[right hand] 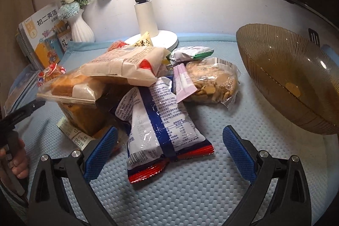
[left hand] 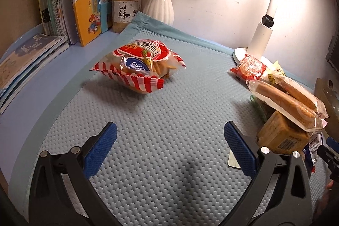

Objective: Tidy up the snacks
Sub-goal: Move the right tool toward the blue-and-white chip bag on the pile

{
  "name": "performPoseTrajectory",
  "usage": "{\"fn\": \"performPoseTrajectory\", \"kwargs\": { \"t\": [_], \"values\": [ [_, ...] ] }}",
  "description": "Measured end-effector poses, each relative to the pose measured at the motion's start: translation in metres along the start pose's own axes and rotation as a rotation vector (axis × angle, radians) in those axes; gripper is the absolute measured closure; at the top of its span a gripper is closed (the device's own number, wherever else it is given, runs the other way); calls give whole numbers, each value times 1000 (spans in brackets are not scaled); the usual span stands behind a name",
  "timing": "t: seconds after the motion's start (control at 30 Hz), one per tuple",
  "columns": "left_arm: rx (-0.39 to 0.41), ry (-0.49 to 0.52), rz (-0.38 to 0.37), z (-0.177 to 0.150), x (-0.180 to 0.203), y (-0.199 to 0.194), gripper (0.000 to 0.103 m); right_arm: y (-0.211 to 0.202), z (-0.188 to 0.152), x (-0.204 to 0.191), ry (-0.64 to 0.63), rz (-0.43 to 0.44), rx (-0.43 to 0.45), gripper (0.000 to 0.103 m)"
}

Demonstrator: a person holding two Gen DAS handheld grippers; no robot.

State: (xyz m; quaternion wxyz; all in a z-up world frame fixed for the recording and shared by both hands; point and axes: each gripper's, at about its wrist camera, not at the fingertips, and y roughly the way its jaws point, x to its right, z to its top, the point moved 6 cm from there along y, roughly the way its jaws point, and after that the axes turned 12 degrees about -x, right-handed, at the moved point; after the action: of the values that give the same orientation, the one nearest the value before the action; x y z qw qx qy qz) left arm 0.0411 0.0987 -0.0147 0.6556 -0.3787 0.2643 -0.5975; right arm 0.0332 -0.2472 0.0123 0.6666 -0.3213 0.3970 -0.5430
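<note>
Left wrist view: the left gripper (left hand: pixel 169 146) is spread wide with nothing between its blue pads, low in the frame over the bare blue mat (left hand: pixel 161 111). A red-striped snack bag (left hand: pixel 141 66) lies alone at centre, well apart from the pads. At the right edge a heap shows, with a wrapped bread roll (left hand: pixel 286 103) lying across a brown block pack (left hand: pixel 281 135). The bag looks puffed, light and slippery, with brittle pieces inside; I would pinch its crimped end seam rather than squeeze the belly.

Right wrist view: the right gripper (right hand: pixel 169 148) is also wide open and empty. A white-and-blue snack packet (right hand: pixel 161 124) lies at lower centre, its near end between the spread pads but touching neither. Behind it the heap rises toward centre left, a cracker pack (right hand: pixel 211 82) beside it. An amber glass bowl (right hand: pixel 292 82) fills the right side, empty. The packet's film is glossy and soft, probably light; its flat red sealed edge is the safest hold. Loose stacking means neighbours may slide.
</note>
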Motion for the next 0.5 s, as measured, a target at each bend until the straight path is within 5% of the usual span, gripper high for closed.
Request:
{"fn": "performPoseTrajectory", "kwargs": {
  "t": [0.2,0.5],
  "values": [
    [10,12,11,-1,3,-3,3,5,2,14,72,47,-25,5],
    [-8,22,-44,0,3,-2,3,10,0,3,5,-23,-36,5]
  ]
}}
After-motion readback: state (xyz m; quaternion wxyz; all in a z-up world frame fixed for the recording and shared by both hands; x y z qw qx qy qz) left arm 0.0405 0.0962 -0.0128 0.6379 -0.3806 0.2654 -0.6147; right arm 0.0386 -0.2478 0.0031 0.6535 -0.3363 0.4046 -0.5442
